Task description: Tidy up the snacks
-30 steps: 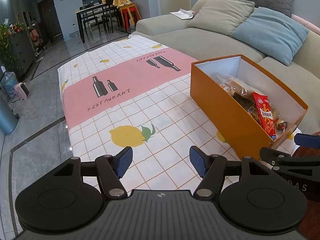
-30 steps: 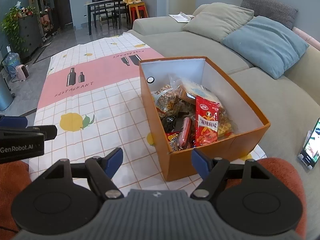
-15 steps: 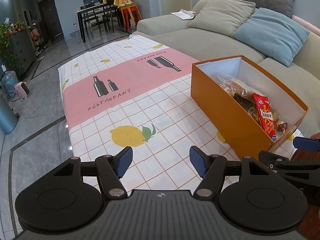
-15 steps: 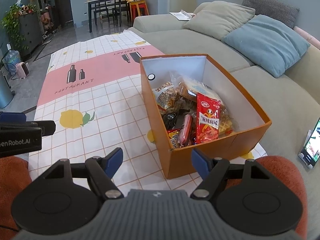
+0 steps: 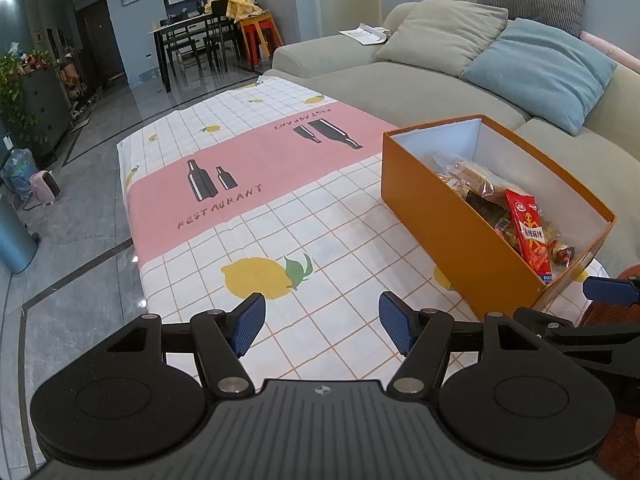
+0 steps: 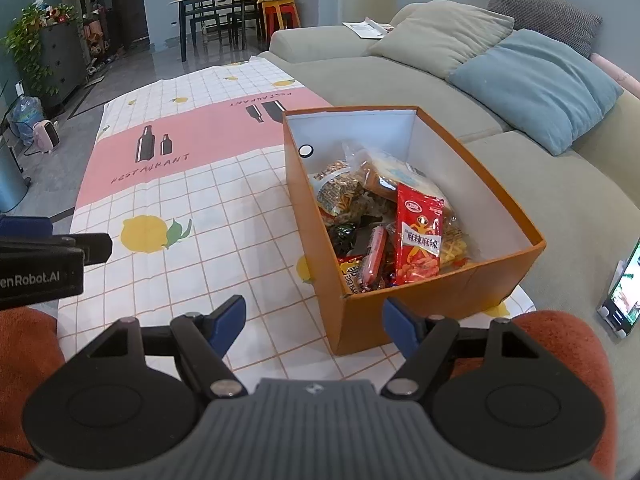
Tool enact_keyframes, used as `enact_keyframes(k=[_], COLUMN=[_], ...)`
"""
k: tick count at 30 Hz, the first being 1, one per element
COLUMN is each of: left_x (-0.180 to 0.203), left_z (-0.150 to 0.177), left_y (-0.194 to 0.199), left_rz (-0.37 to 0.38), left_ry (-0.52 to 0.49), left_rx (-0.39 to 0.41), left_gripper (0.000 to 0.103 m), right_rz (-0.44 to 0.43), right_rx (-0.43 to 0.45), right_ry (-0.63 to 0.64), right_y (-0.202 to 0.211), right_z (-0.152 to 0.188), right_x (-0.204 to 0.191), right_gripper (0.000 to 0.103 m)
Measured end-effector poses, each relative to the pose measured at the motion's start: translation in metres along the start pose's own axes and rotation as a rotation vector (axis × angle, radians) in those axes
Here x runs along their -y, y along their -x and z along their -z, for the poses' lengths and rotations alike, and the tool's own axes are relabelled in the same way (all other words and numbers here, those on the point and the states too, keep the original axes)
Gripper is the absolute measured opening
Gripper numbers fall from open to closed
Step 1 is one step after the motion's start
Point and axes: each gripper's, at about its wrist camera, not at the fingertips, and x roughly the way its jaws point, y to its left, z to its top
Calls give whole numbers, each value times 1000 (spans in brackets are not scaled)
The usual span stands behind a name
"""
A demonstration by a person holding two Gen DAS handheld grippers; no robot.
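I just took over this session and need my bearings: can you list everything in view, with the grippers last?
orange box: one, orange outside, white inside, open, on the tablecloth's sofa side
red snack packet: one, red, upright on the pile in the box
sausage stick: one, red, in the box beside the packet
other snack bags: several, mixed colours, heaped in the box
tablecloth: one, white grid with pink band, lemons and bottles, covers the table
sofa: one, grey-green, beyond the table
cushions: one blue, one beige, one grey, on the sofa
phone: one, screen lit, on the sofa at right
dining table: one, dark, far back
left gripper: open, empty
right gripper: open, empty
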Motion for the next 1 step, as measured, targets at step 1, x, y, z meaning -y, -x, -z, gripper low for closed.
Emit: enact_keyframes(k=[1], left_x=[-1], left_z=[0], left_y=[0], left_rz=[-2], left_ry=[1], left_rx=[-1], left_gripper=[77], right_rz=[0], right_rx=[1], right_ry=[0], right_y=[0], right_z=[0], right_x=[0], right_gripper=[74])
